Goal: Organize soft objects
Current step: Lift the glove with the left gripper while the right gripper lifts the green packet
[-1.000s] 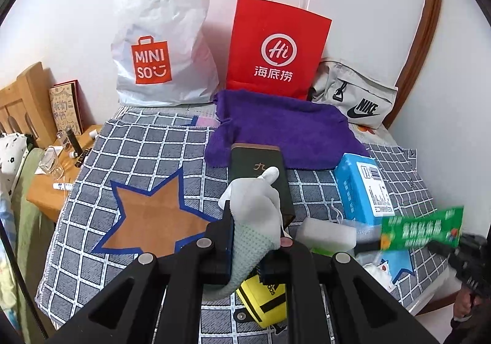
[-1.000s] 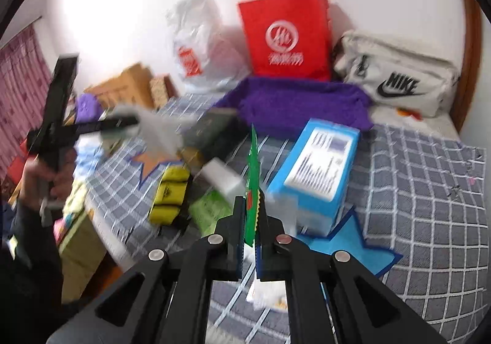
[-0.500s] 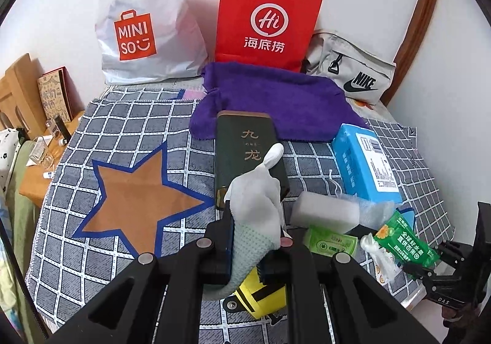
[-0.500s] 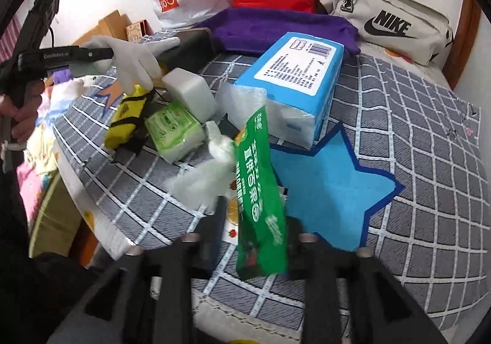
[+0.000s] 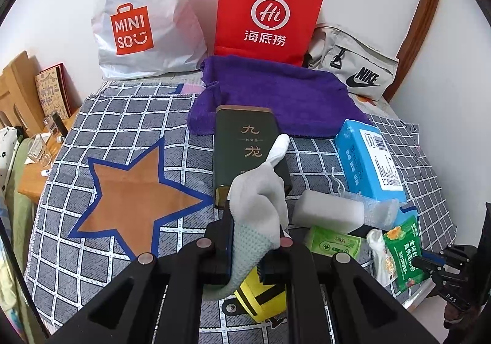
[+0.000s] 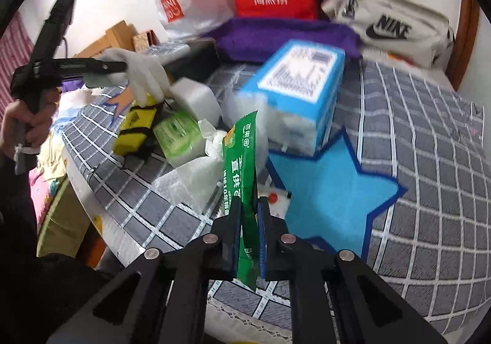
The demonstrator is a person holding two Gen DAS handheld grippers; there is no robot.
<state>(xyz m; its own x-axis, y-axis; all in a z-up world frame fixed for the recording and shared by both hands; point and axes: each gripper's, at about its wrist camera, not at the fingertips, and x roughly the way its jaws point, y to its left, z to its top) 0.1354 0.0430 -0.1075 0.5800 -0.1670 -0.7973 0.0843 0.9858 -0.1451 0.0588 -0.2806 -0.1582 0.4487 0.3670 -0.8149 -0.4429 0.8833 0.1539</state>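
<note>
Two claws: we find left claw [image 5: 255,229] clenched on one white glove [image 5: 260,190]; right claw [image 6: 248,215] closing on one green packet [image 6: 244,160].
Bags: three along the wall.
Obstruction: blue tissue pack [image 6: 294,89] just beyond the packet.

purple towel [image 5: 276,95] (grey checked blanket [image 5: 129,117])

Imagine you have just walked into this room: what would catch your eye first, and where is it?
The red paper bag stands against the back wall, with the white Miniso bag to its left and a purple towel spread in front. Nearer, the left gripper is shut on a white glove above the checked blanket. The right gripper, jaws closing, has a green packet between them.
</note>
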